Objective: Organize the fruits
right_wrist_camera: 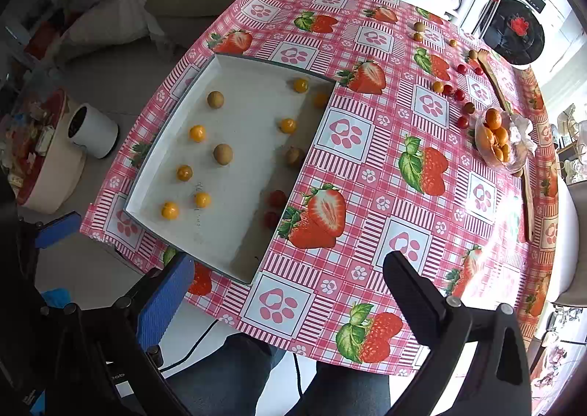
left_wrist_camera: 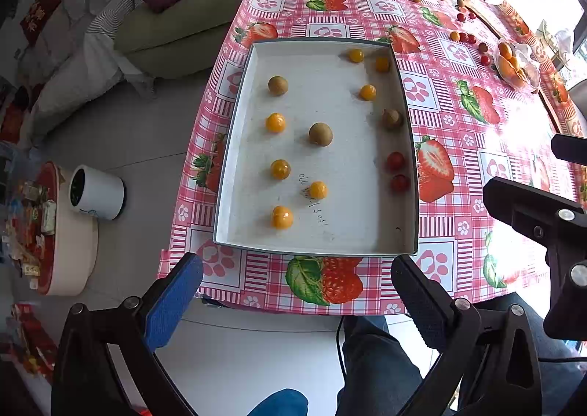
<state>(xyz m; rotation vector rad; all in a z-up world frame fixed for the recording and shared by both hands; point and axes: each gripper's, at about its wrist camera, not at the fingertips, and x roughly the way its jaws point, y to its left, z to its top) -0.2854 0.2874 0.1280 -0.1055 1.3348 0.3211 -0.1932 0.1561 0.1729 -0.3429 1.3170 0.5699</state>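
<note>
White tray (left_wrist_camera: 234,173) holds scattered small fruits (left_wrist_camera: 320,134).

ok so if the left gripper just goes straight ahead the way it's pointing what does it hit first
Most likely the near wall of the shallow white rectangular tray on the pink strawberry-print tablecloth. The open left gripper hangs just short of the table edge, though its height above the tray is unclear.

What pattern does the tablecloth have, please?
The tablecloth is pink-and-white checked with strawberries and paw prints, clearest in the right wrist view.
</note>
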